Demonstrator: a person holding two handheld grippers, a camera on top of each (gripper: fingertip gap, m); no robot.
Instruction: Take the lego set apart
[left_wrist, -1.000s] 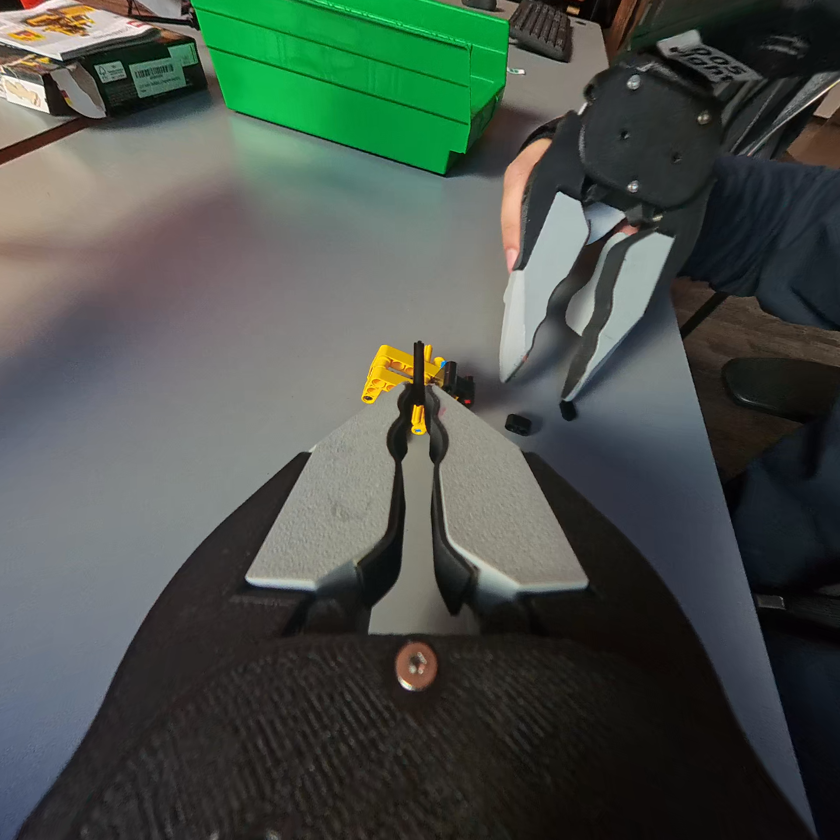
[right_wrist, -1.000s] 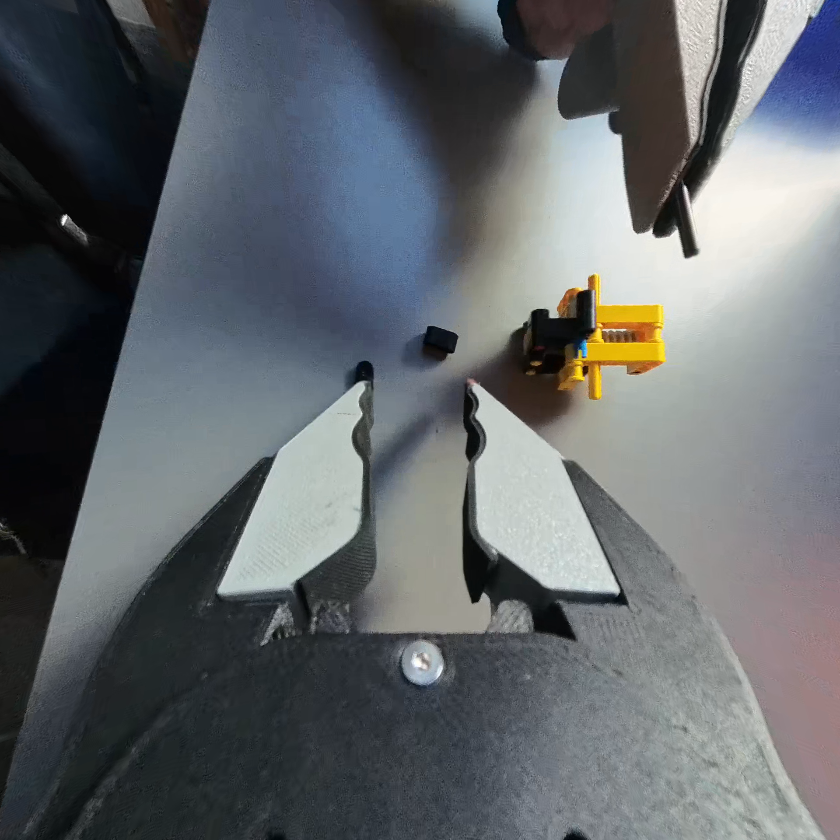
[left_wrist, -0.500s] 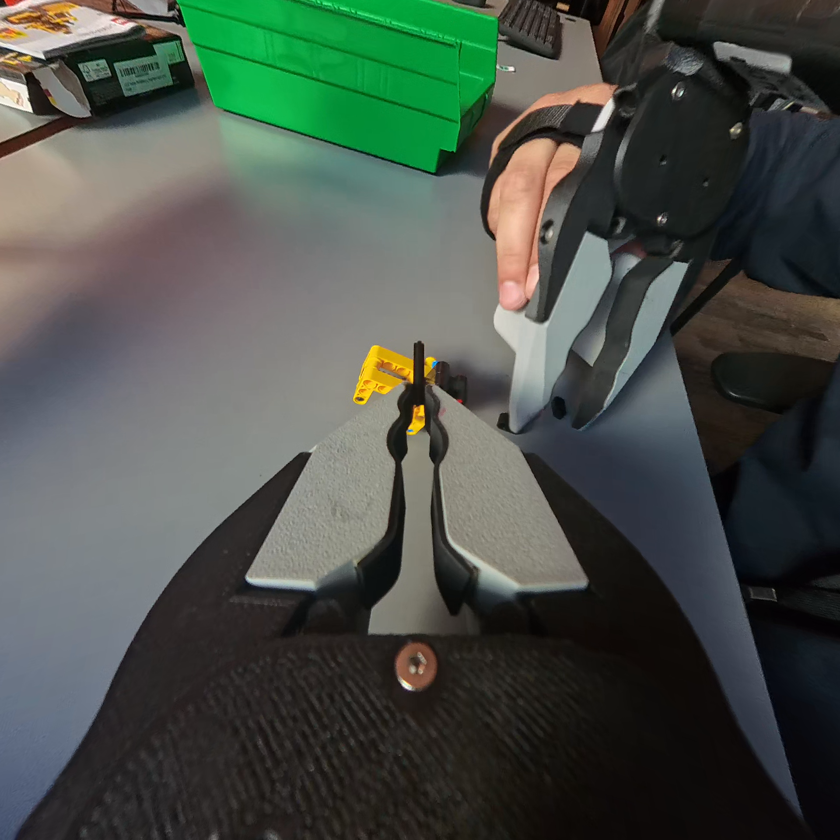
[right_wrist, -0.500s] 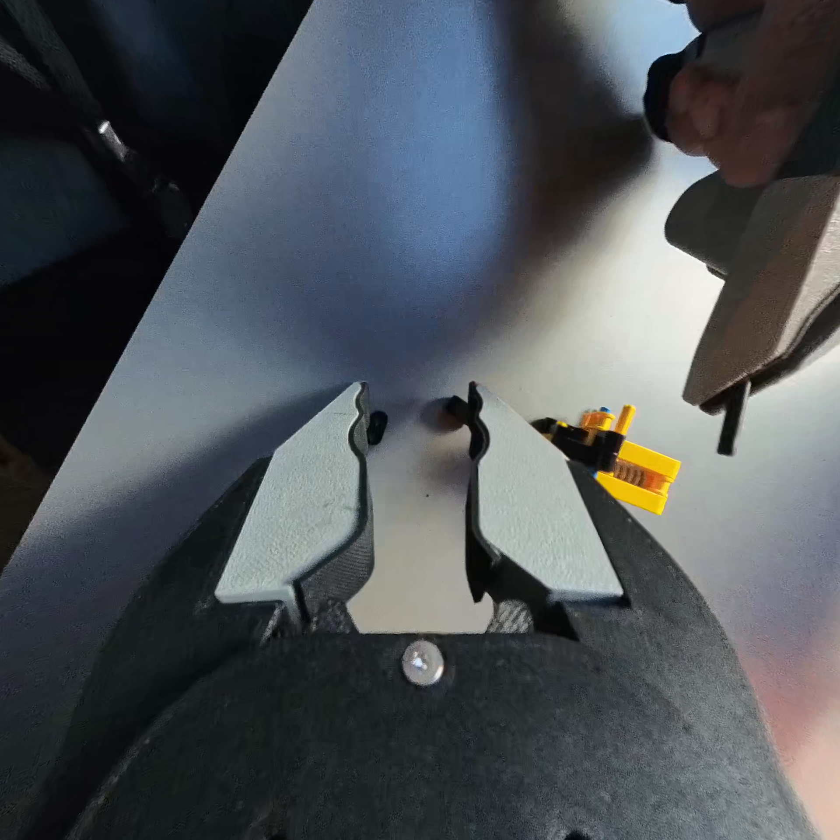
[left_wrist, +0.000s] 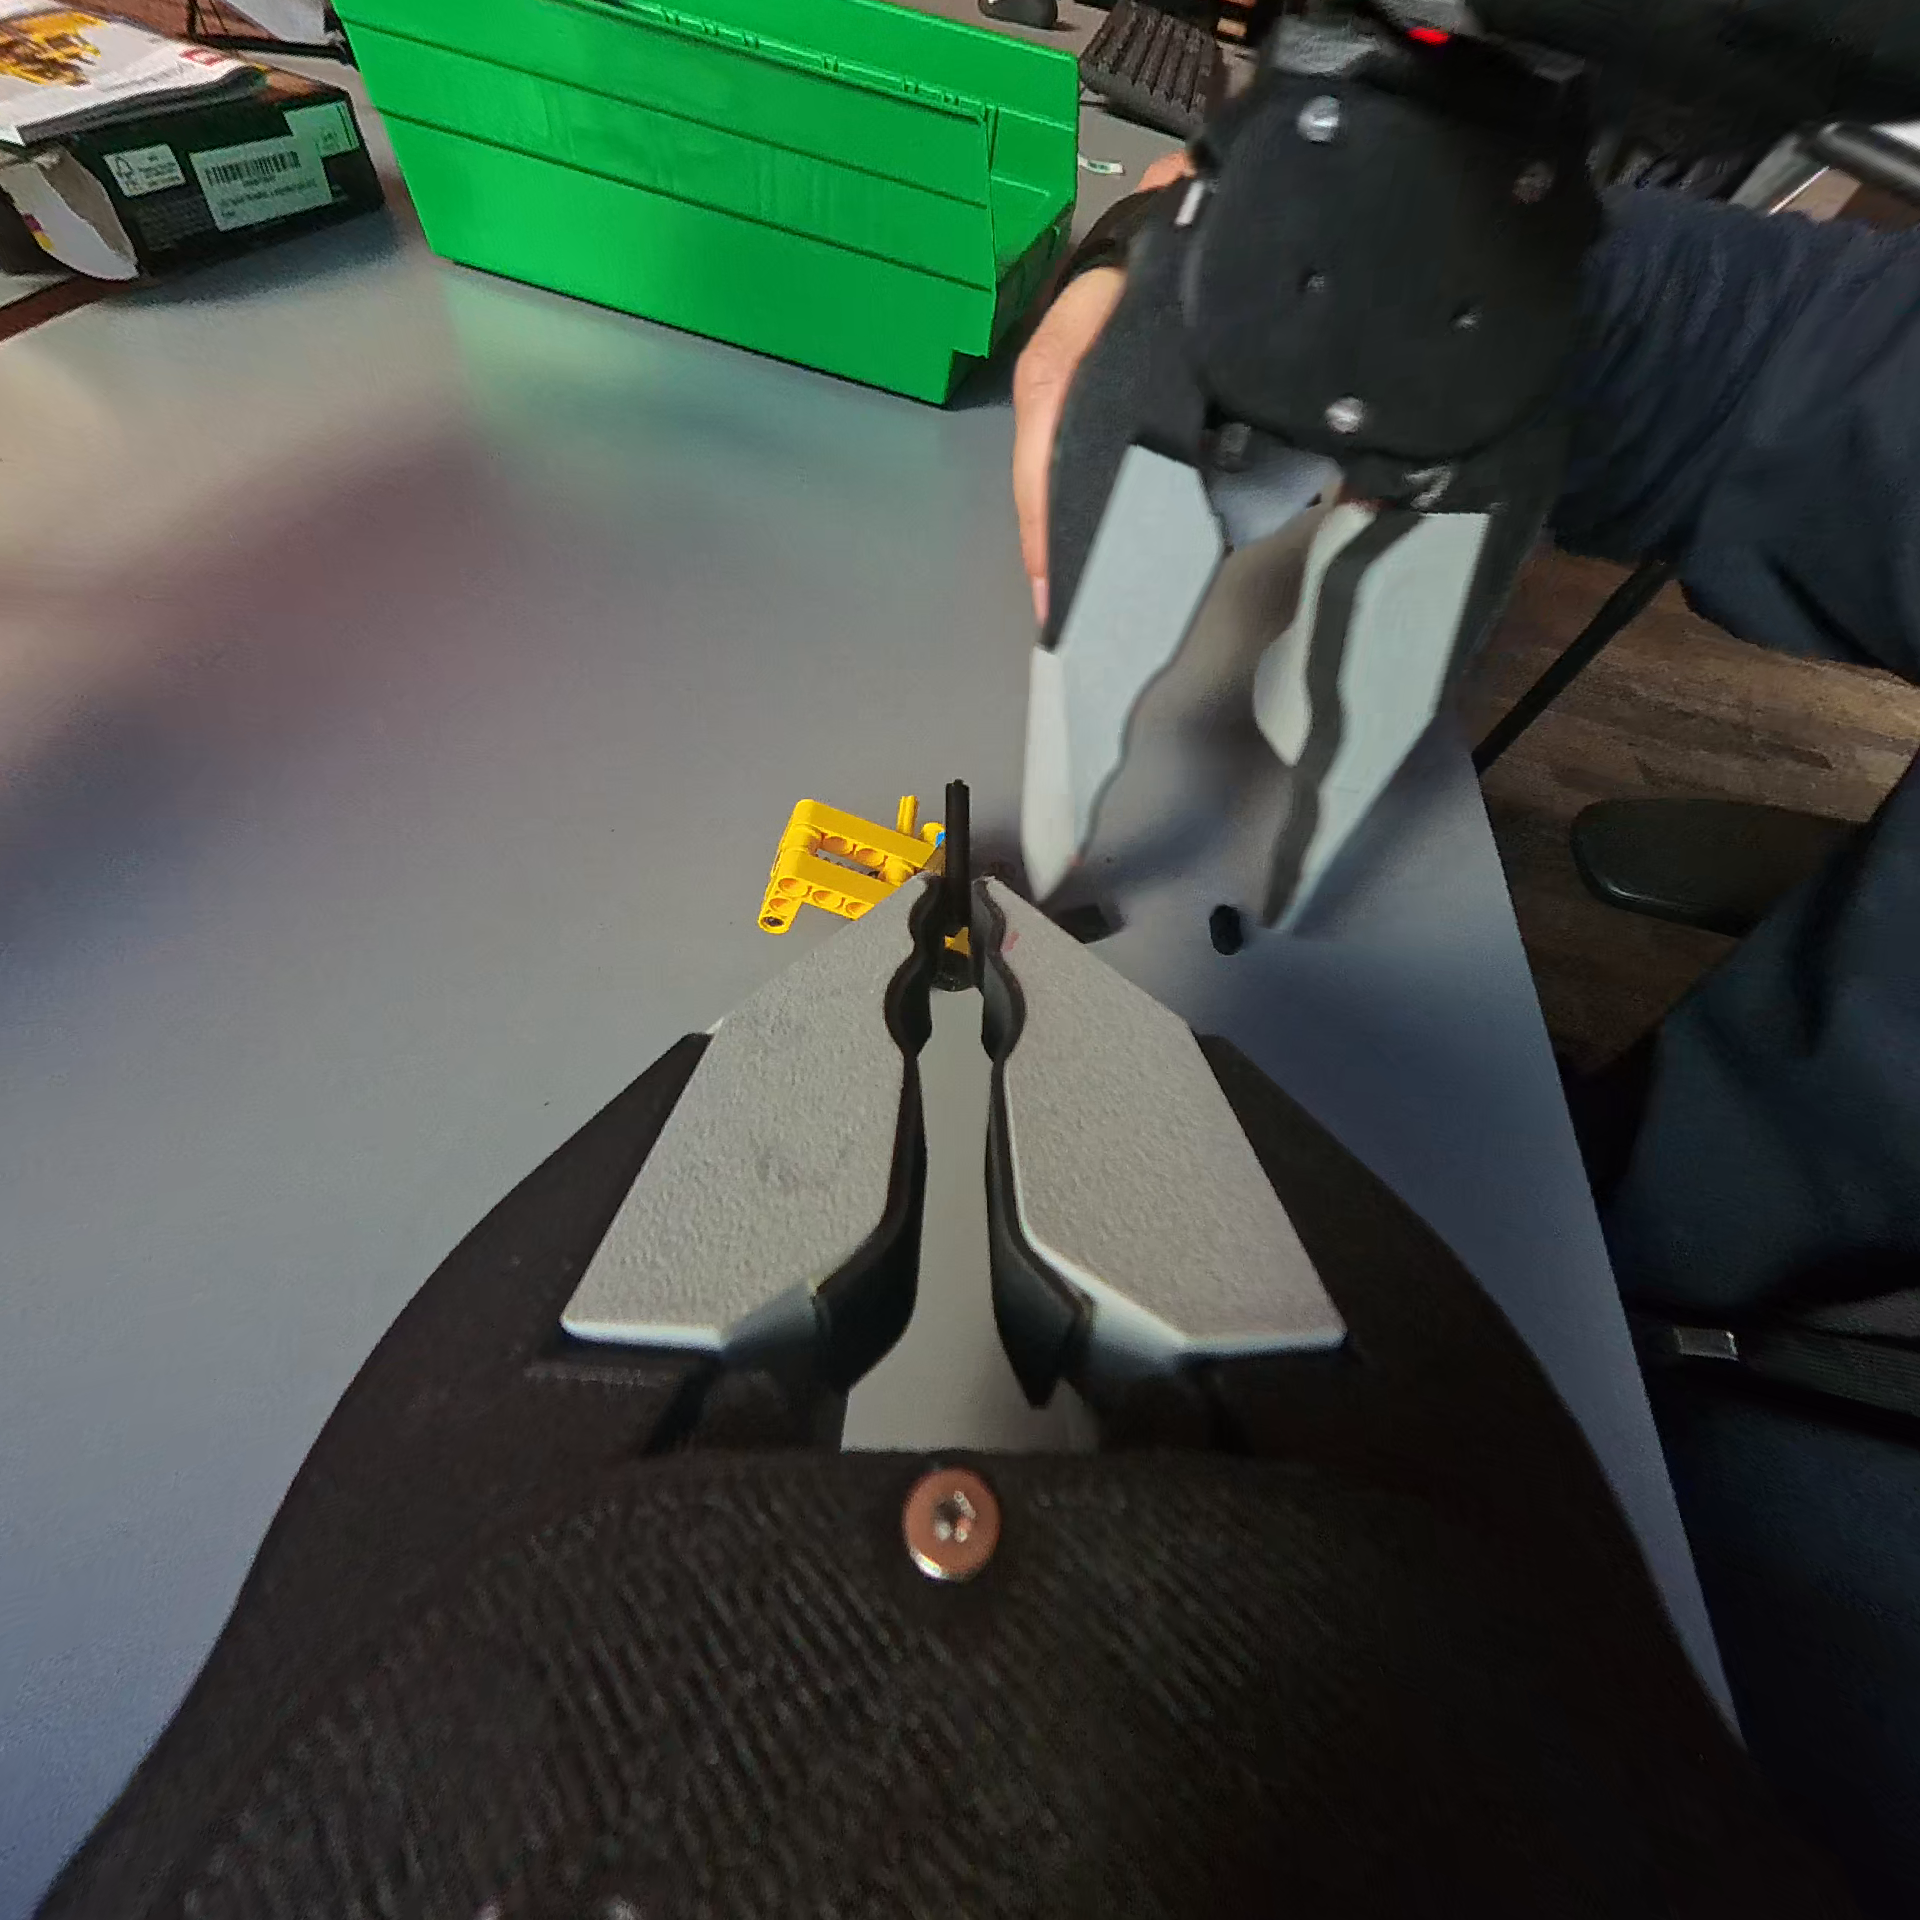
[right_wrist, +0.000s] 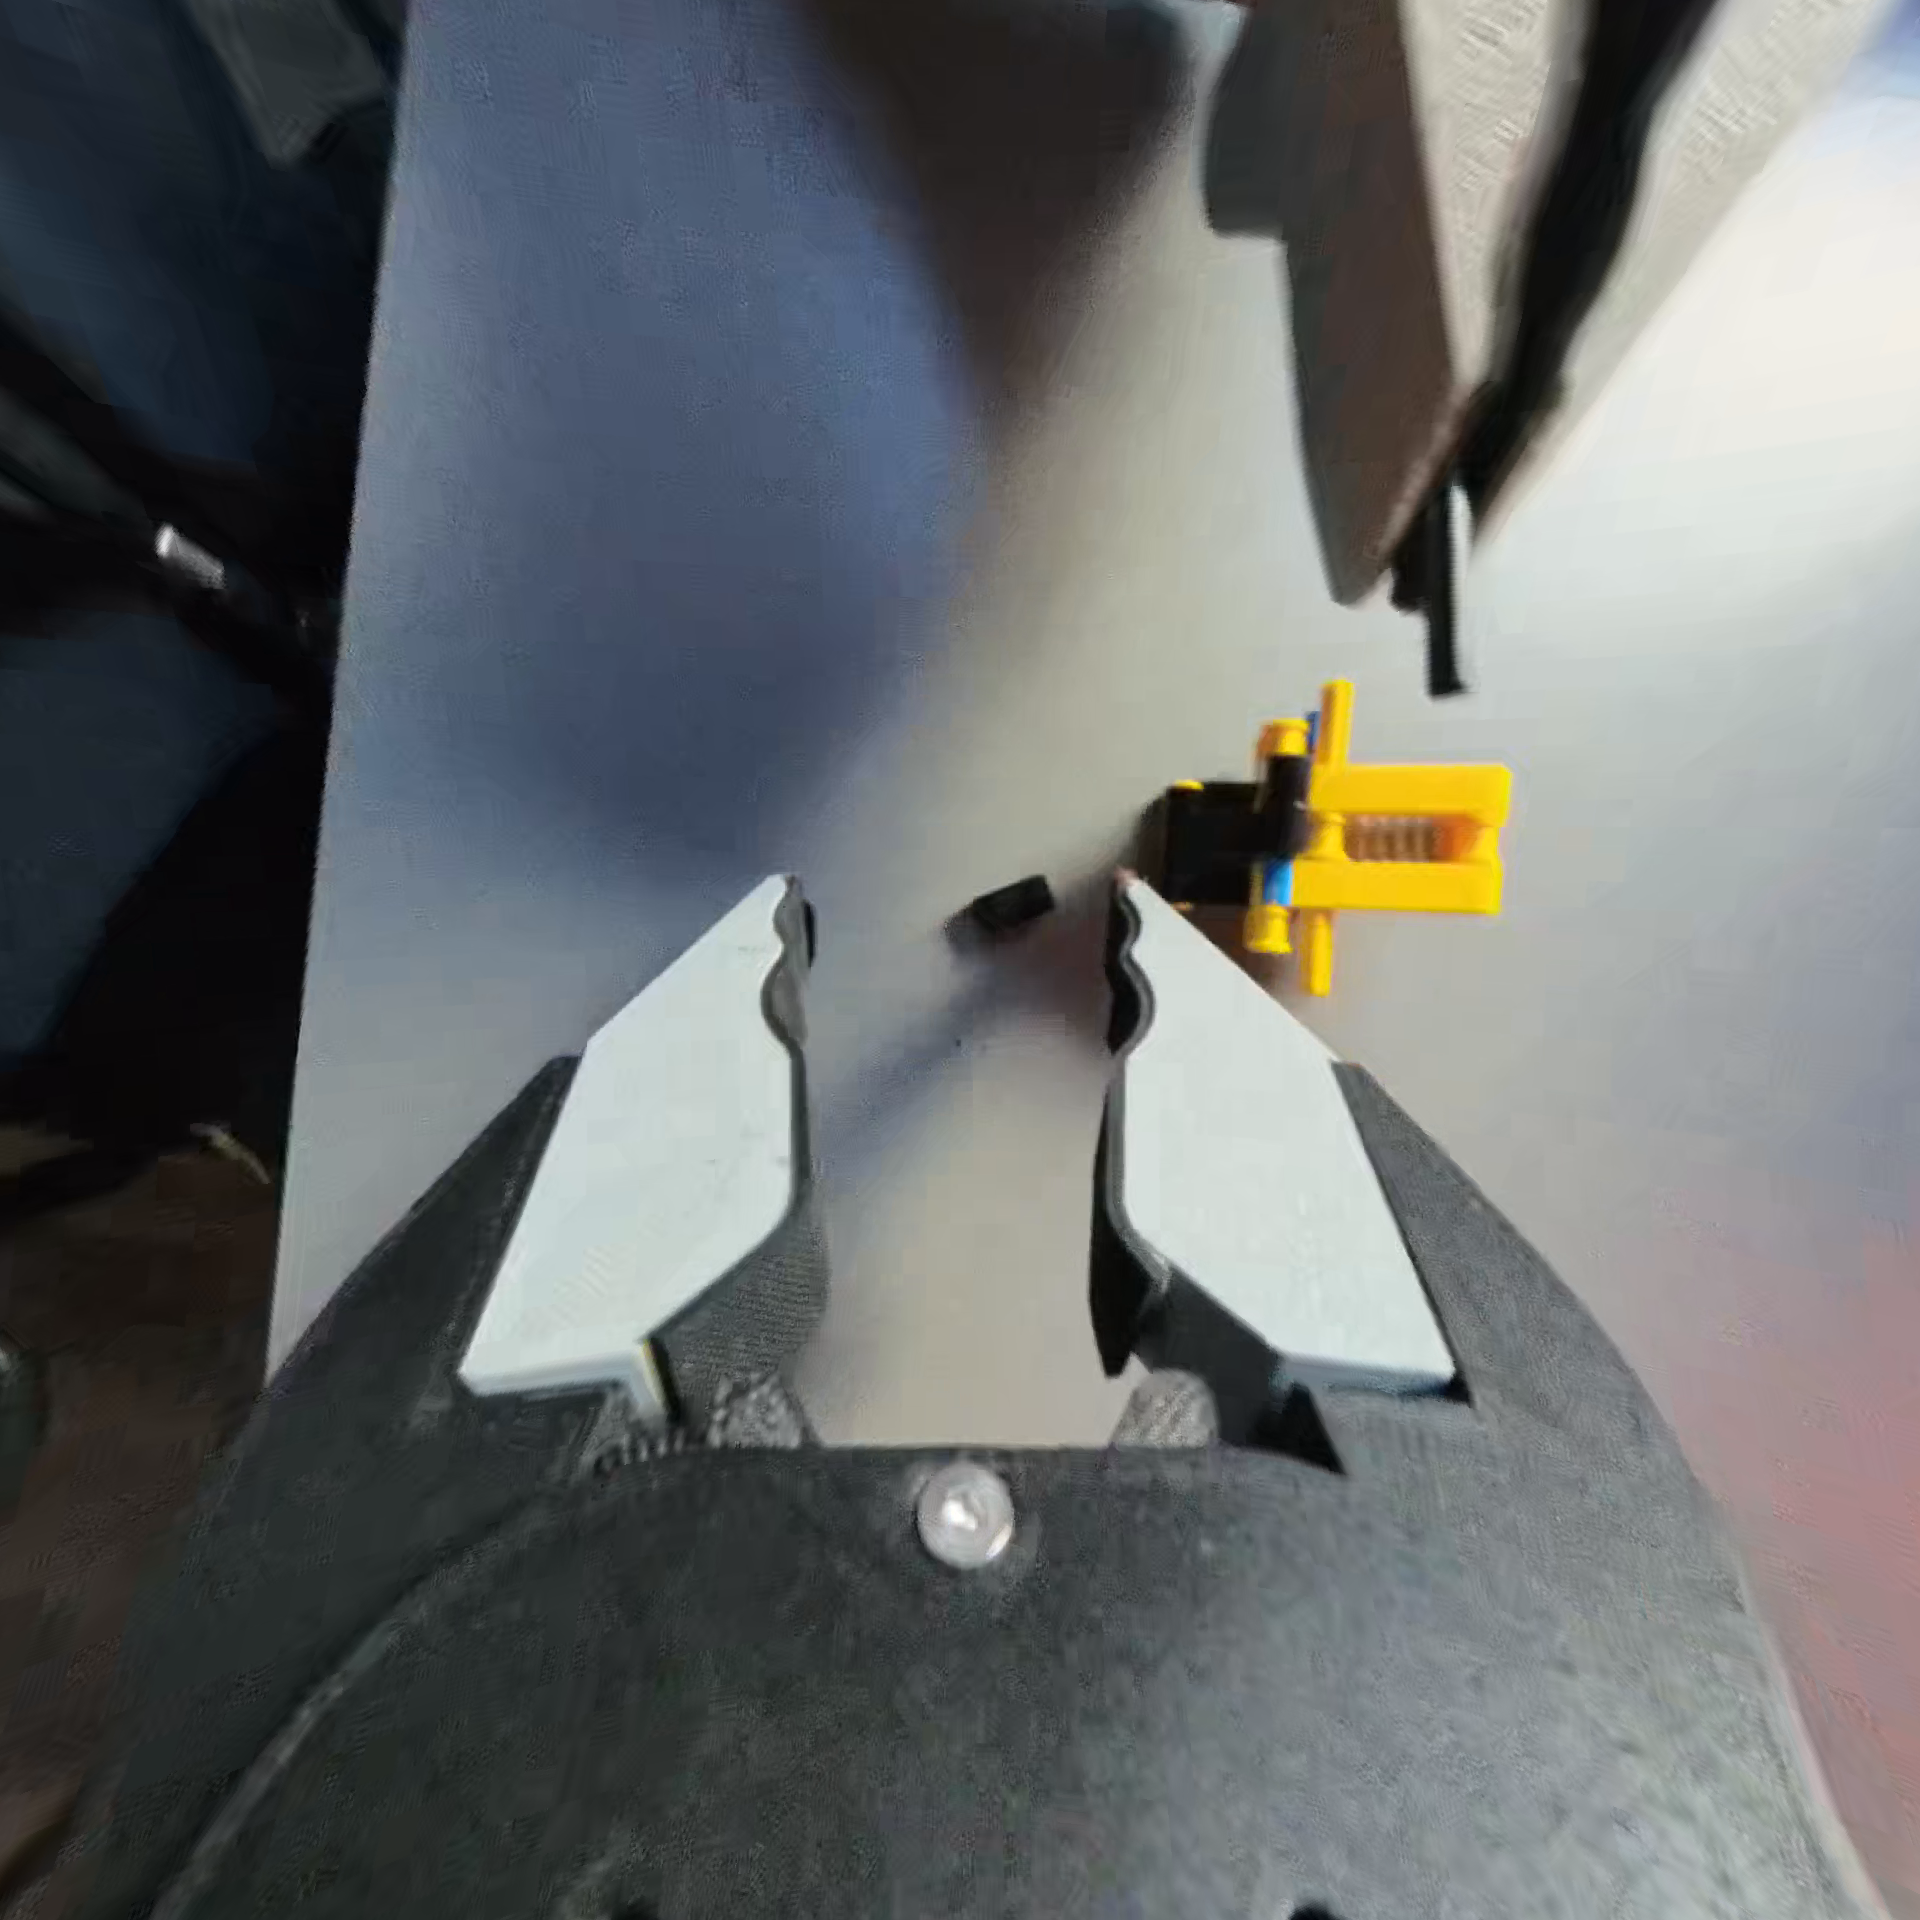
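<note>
left gripper (left_wrist: 951, 914) clamped on thin black plastic axle (left_wrist: 955, 844) | right gripper (right_wrist: 961, 914) spread, empty | yellow-black lego assembly (right_wrist: 1351, 831) on grey table (left_wrist: 416, 727), mostly intact | two small black bits (right_wrist: 1003, 904) loose, probably pins

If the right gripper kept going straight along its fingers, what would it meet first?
Probably the small black lego piece lying on the grey table, just ahead between the open right gripper's fingertips; height above it is unclear.

A matt, smooth grey table (left_wrist: 520, 644) is seen. Glossy plastic is shown by the green bin (left_wrist: 727, 197) and yellow lego set (right_wrist: 1392, 842). Rough, grainy grey fingers (left_wrist: 790, 1132) are set in woven-textured black.
</note>
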